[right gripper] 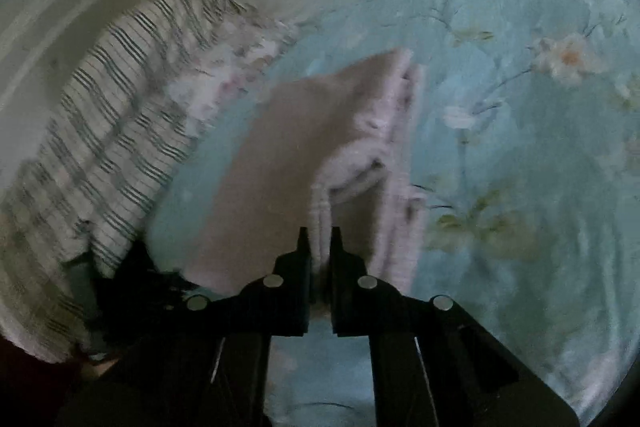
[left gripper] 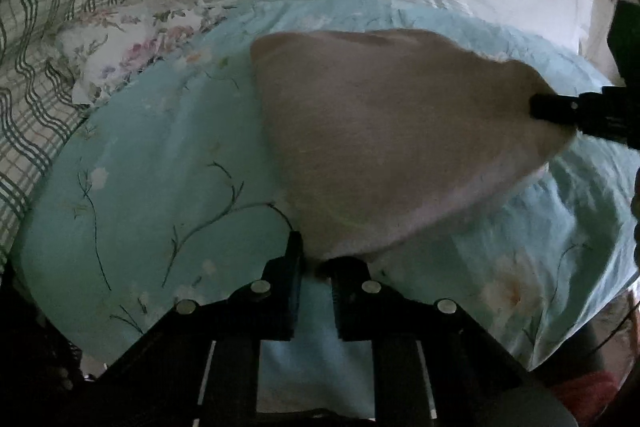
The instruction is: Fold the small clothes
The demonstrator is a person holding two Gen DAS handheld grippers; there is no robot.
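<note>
Each camera sat just behind its own tool, looking forward and down, close to the bed [left gripper: 140, 167]. The left view faced the right tool [left gripper: 538, 107] from the side. Both views shared the pink cloth [left gripper: 380, 131] and blue flowered sheet [right gripper: 520, 167].

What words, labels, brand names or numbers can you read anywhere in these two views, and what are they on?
None: no readable text shows in either view.
The pink garment shows no visible tag or print.
The blue floral sheet and the plaid pillow carry patterns only.
The left gripper and the right gripper are plain black, with no markings visible.
</note>
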